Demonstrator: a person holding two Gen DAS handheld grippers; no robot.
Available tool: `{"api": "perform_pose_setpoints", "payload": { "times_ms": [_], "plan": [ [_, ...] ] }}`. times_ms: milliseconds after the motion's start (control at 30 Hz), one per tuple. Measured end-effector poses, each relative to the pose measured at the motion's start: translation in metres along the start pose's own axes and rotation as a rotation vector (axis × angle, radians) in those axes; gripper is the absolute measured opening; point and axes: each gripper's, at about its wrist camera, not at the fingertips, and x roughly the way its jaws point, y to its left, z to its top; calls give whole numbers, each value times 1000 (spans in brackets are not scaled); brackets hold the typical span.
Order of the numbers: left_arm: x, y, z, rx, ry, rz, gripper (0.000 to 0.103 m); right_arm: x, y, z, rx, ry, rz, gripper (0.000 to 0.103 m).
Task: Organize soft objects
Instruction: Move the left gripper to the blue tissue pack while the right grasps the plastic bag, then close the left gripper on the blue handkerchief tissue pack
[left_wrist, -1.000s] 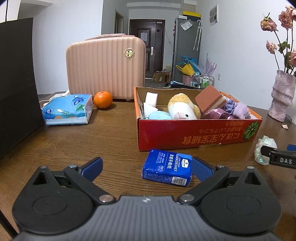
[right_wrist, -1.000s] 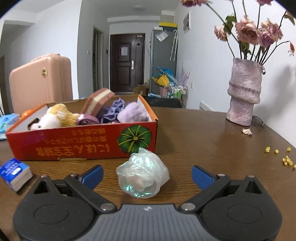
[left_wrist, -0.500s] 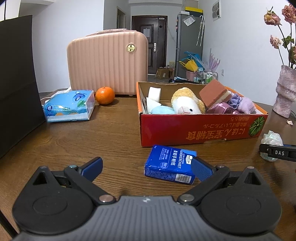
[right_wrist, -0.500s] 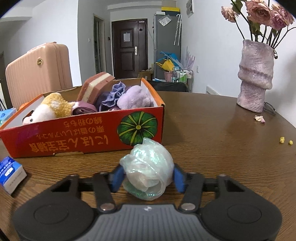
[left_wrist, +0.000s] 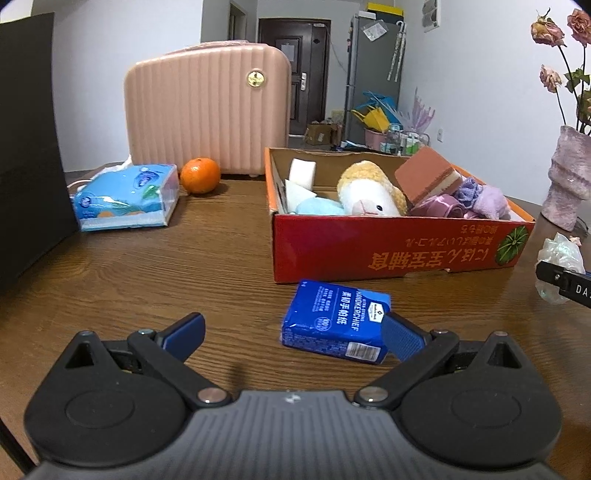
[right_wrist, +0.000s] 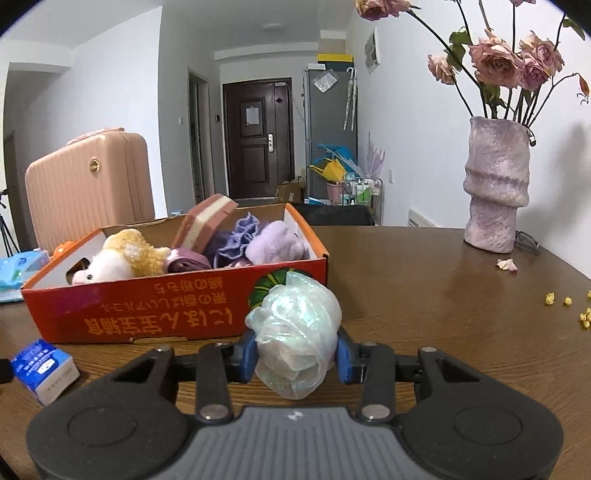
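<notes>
Red box (right_wrist: 147, 310) (plush lamb (right_wrist: 110, 264), sponge (right_wrist: 205, 221), purple cloths (right_wrist: 258, 240)), on table (right_wrist: 424, 295)

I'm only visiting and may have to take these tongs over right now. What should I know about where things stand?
Right tongs: jaws have just been closing and now squeeze the iridescent mesh pouf, right in front of the red cardboard box.
Left tongs: open, empty, with the blue handkerchief tissue pack lying on the table between the fingers.
Done: plush sheep, sponges and purple soft items are in the box.
Left: drop the pouf in the box, then likely the blue pack. The large tissue pack sits far left beside the orange.
</notes>
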Motion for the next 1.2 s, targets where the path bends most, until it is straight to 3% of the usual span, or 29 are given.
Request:
{"api": "perform_pose_setpoints", "payload": {
  "times_ms": [400,1200],
  "plan": [
    [28,-18,8,43,57,-51,103,-2,8,-3,-18,2,27,40],
    [69,-31,13,86,151,-16,103,-1,13,-5,-43,4,33,41]
  ]
}}
